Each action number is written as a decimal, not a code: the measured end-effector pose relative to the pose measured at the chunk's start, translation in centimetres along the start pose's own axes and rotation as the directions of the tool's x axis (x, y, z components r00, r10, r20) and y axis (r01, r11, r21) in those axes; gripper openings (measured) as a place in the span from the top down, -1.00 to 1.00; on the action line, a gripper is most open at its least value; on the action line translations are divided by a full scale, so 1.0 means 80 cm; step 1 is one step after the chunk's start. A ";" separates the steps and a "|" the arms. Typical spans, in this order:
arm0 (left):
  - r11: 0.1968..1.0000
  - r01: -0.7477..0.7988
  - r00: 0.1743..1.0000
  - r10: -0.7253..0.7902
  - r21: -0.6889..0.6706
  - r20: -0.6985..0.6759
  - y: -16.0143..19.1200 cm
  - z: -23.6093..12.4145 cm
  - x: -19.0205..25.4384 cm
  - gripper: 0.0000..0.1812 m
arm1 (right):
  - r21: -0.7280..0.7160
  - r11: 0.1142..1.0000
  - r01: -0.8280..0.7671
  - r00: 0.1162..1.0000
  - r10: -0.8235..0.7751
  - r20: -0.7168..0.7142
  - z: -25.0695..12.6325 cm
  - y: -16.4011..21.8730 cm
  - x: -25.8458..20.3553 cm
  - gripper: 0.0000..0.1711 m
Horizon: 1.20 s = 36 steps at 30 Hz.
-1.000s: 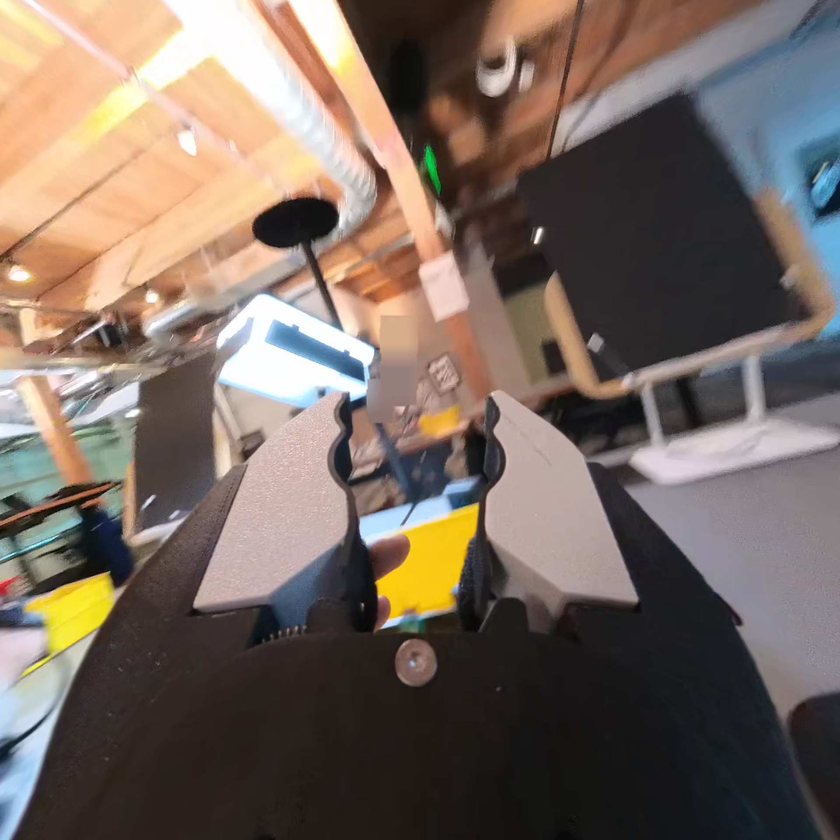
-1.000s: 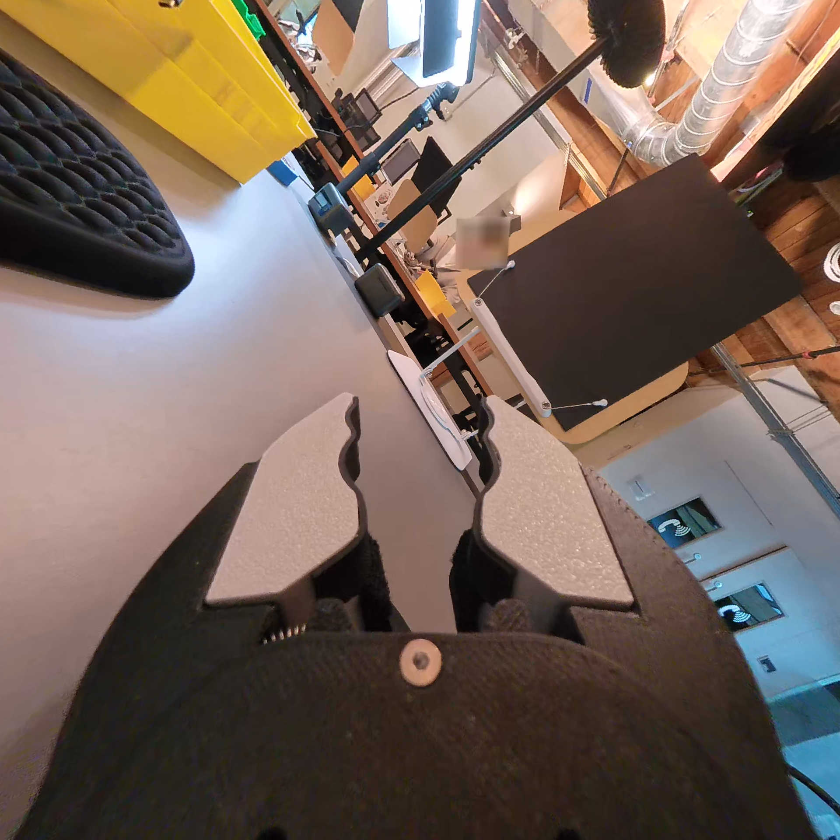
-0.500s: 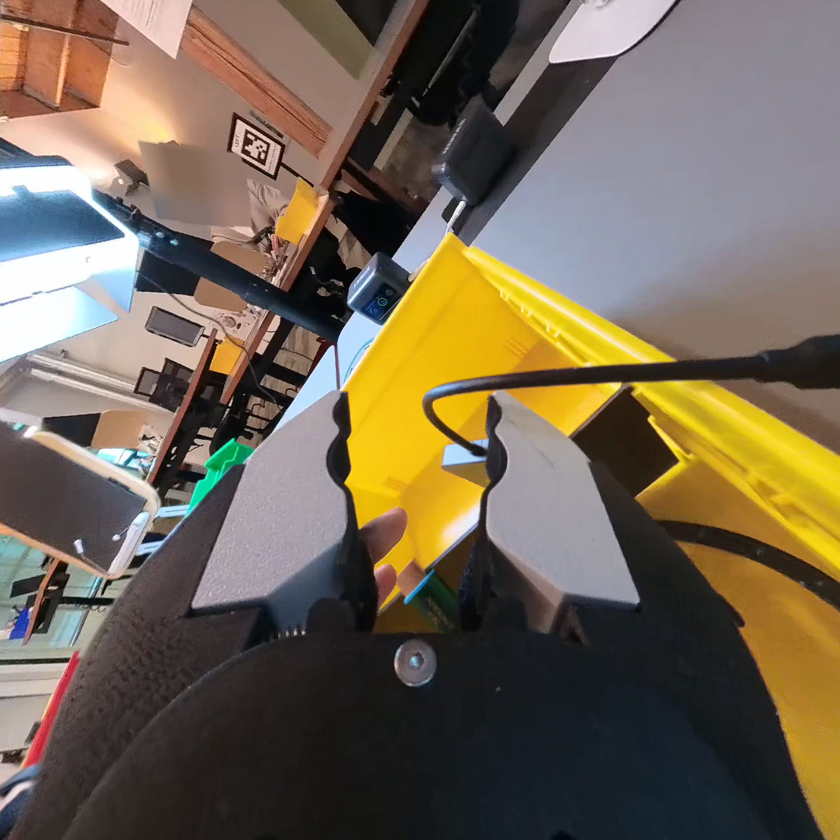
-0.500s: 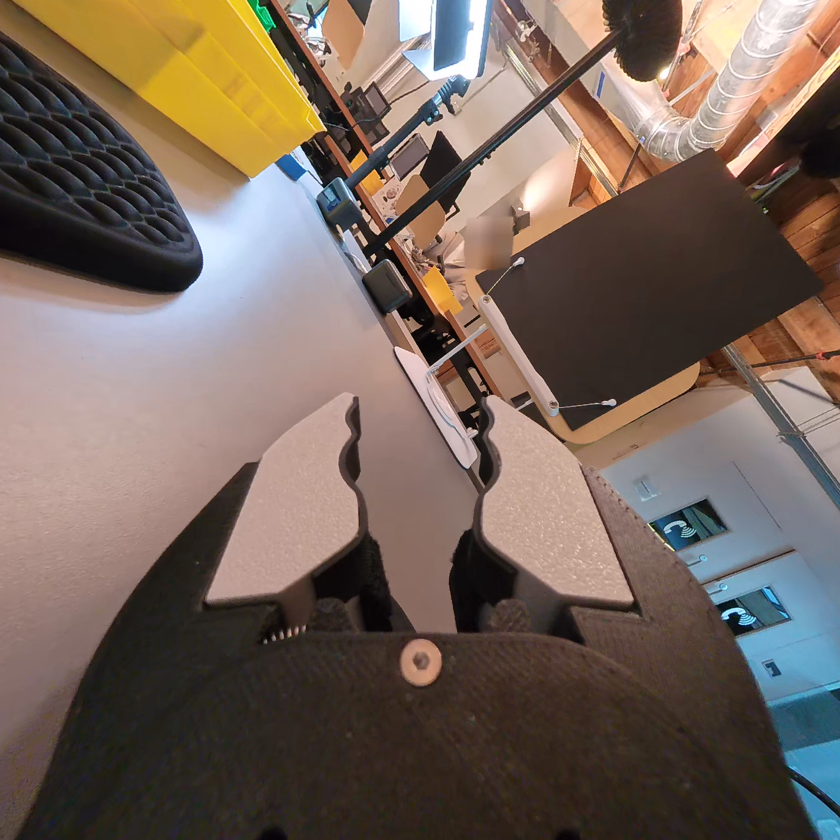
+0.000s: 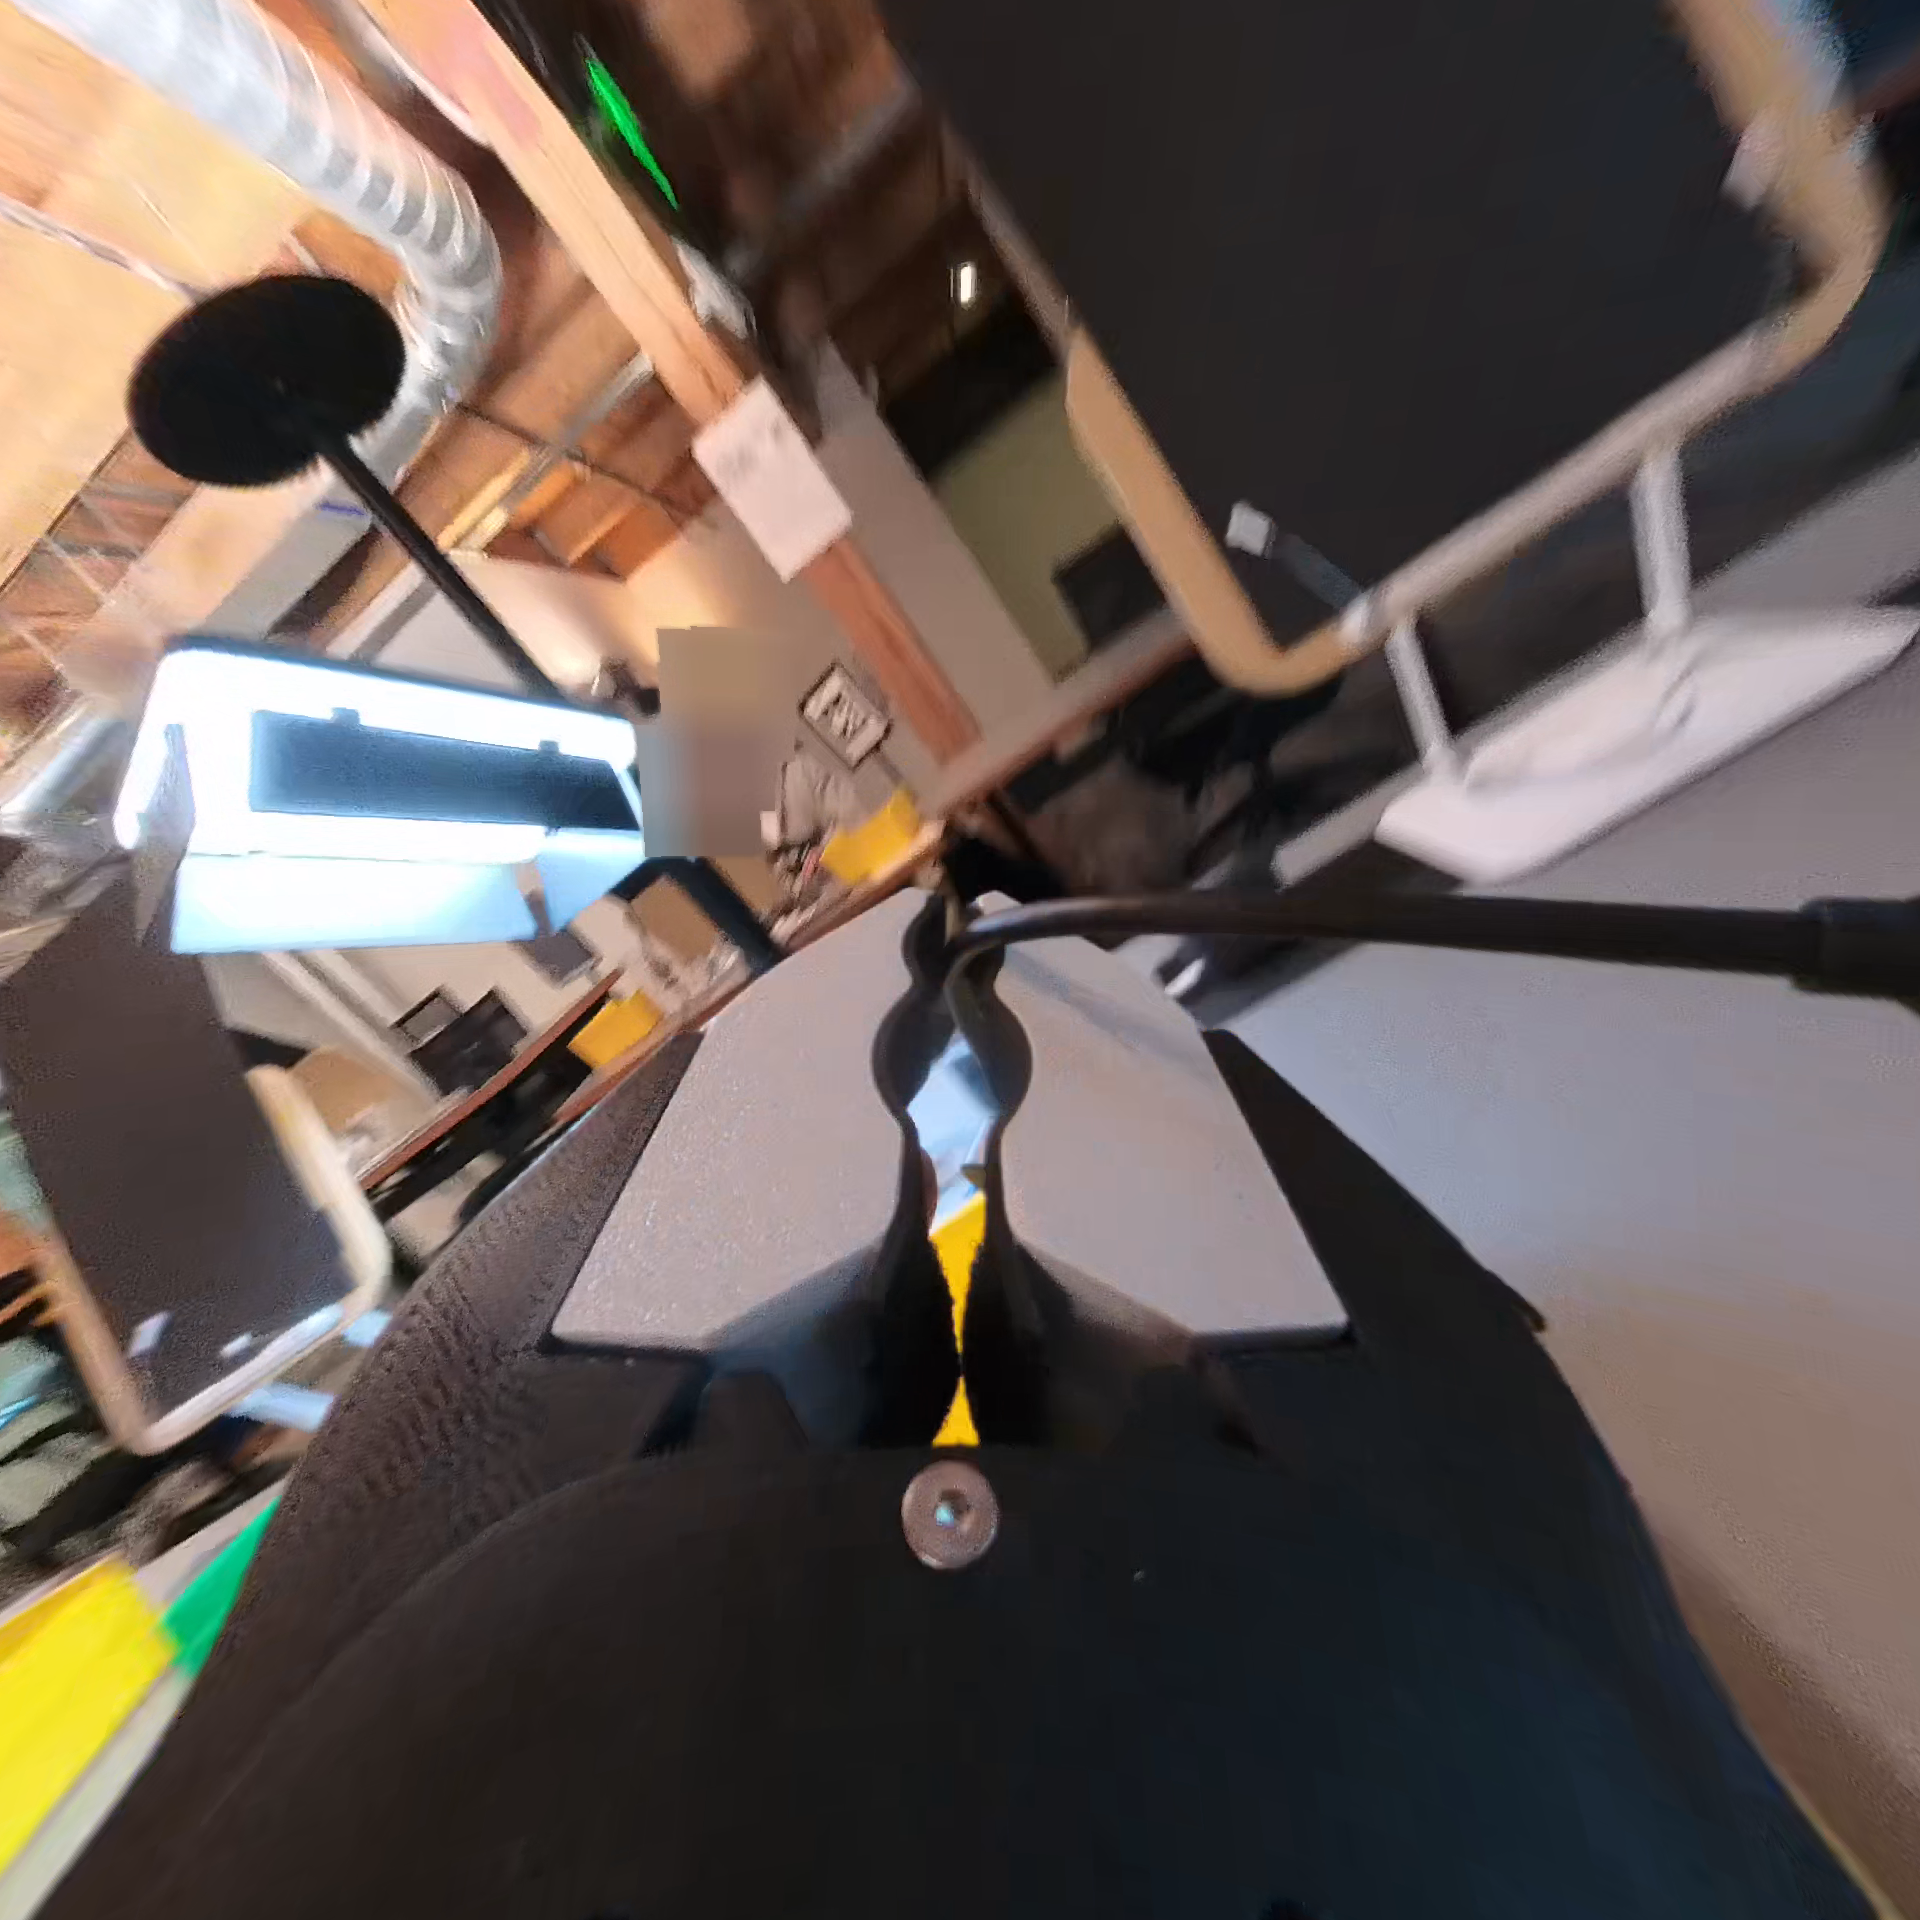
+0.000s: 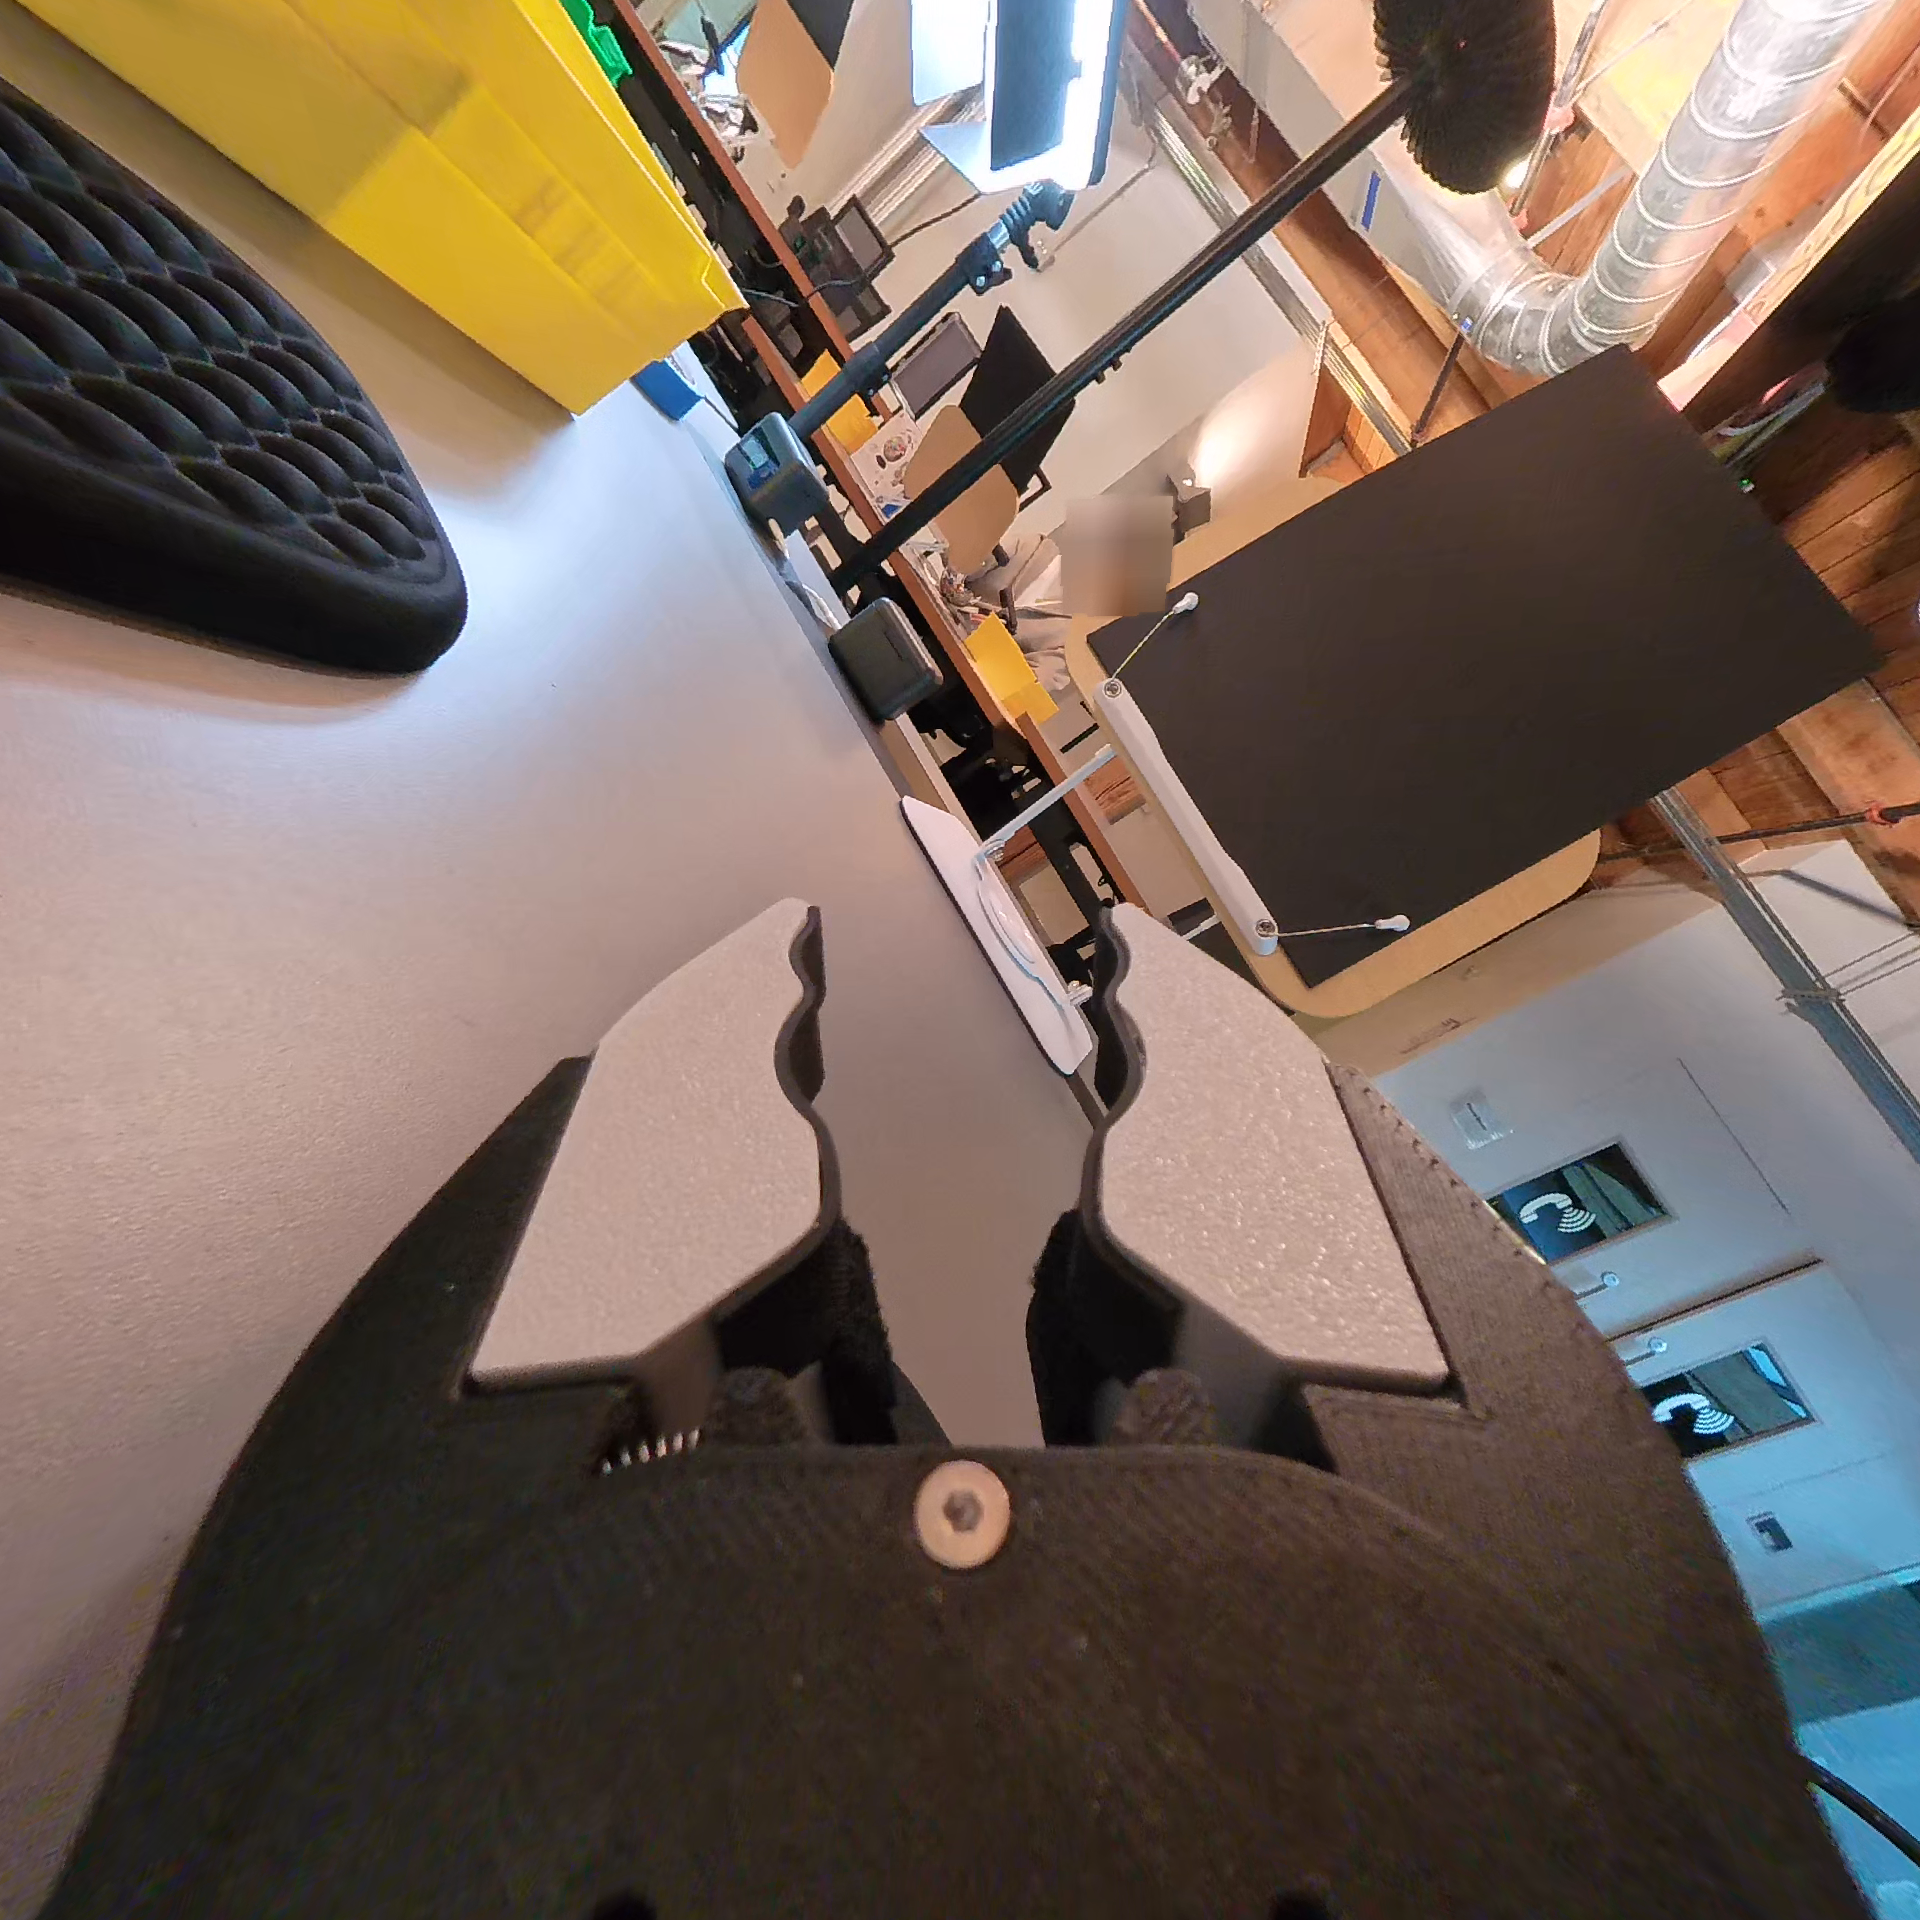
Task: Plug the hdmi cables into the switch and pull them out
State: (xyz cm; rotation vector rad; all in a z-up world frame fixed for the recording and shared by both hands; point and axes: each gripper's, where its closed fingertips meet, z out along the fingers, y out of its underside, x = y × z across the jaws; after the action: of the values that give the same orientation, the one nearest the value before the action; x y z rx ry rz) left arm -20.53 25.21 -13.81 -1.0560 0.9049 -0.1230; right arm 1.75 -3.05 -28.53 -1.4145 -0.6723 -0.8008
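Now left tongs (image 5: 951, 997) clamping thin black hdmi cable (image 5: 1351, 920), lifting it for plugging; right tongs (image 6: 961, 1023) idling apart over grey counter (image 6: 312, 935).

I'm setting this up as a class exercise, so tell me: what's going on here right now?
A person holds a gripper in each hand. The left gripper is shut on a black cable, which runs off to the right above the grey table. The right gripper is open and empty, low over the table near a yellow bin and a black pad. No switch is in view.
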 end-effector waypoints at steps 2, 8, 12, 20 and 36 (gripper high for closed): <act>0.983 0.114 0.993 -0.107 0.146 -0.050 -0.054 -0.015 0.009 0.96 | 0.002 1.000 -0.010 1.000 0.010 0.002 0.000 0.000 0.000 0.42; 0.842 0.409 0.886 -0.275 0.352 -0.373 -0.161 -0.065 0.095 0.96 | 0.046 0.997 -0.059 0.997 0.057 0.044 -0.001 -0.006 -0.005 0.41; 0.773 0.543 0.778 -0.317 0.328 -0.542 -0.189 -0.086 0.168 0.96 | 0.194 0.973 -0.122 0.985 0.094 0.147 -0.011 -0.034 -0.018 0.38; 0.623 0.741 0.615 -0.482 0.250 -0.624 -0.222 -0.093 0.262 0.96 | 0.433 0.899 -0.062 0.987 -0.009 0.161 -0.033 -0.085 -0.032 0.10; -0.260 0.940 -0.337 -0.801 -0.219 -0.494 -0.196 -0.076 0.305 0.96 | 0.420 0.878 0.228 0.959 -0.129 -0.251 -0.054 -0.099 0.018 0.21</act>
State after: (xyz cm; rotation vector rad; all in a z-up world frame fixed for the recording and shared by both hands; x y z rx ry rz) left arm -3.95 0.81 -16.74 -1.2241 0.0784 -2.0895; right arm -4.08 -7.35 -23.00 -0.8416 -0.7683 -0.8651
